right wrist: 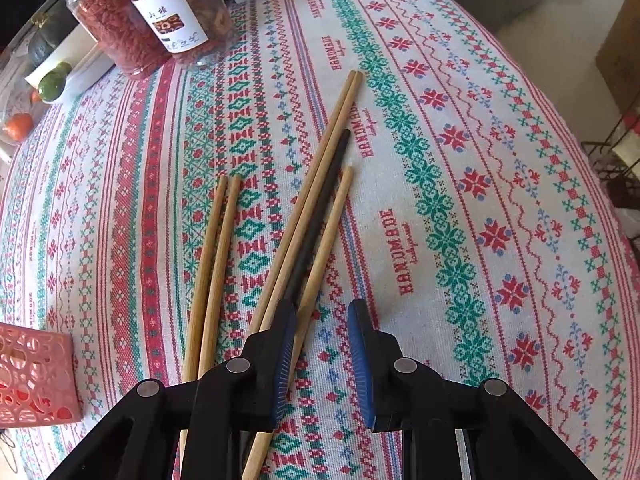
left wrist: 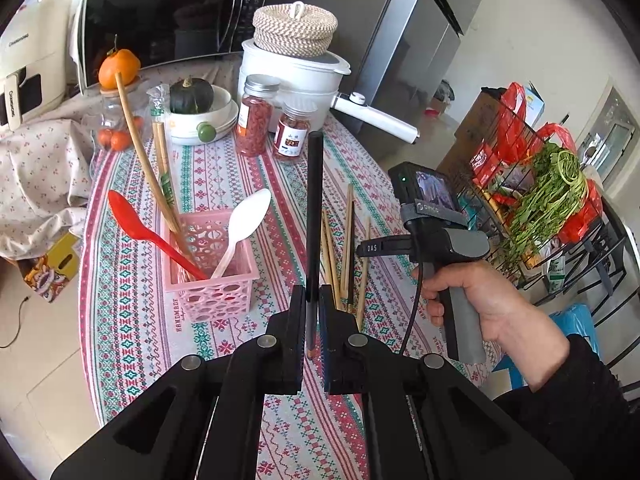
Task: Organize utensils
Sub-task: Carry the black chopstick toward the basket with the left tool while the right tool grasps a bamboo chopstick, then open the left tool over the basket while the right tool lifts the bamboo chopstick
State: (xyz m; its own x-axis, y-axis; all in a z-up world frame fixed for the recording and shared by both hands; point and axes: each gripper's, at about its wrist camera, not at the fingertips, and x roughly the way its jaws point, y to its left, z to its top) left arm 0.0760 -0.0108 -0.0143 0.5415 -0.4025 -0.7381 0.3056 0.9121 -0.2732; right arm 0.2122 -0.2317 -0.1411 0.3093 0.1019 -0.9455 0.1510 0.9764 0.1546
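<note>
A black chopstick (left wrist: 314,216) was held clamped in the left gripper (left wrist: 311,300), pinched close to its lower end so that most of its length stood up past the pads, above the cloth (left wrist: 224,184). It was judged light, stiff and smooth, and so liable to pivot or slide between the pads when gripped that near the tip; a hold nearer the middle would have been steadier. Just ahead and to the left, the pink basket (left wrist: 212,280) was seen on the table, with a red spoon (left wrist: 152,232), a white spoon (left wrist: 244,228) and long wooden sticks (left wrist: 148,160) leaning in it; the held chopstick was near the basket but not yet over it. In the right wrist view, the right gripper (right wrist: 322,334) was shown with its jaws apart and nothing between them, low over the cloth. The loose chopsticks (right wrist: 304,216) were spread just before it, five wooden ones and a second black one (right wrist: 320,216), some crossing or touching one another. Being thin and flat on soft cloth, they were judged awkward to lift; each could best be taken singly at a free end, where its neighbours lay clear. Whether the left finger touched the sticks under it could not be told. Farther off, two jars (right wrist: 148,20) were seen standing.
</note>
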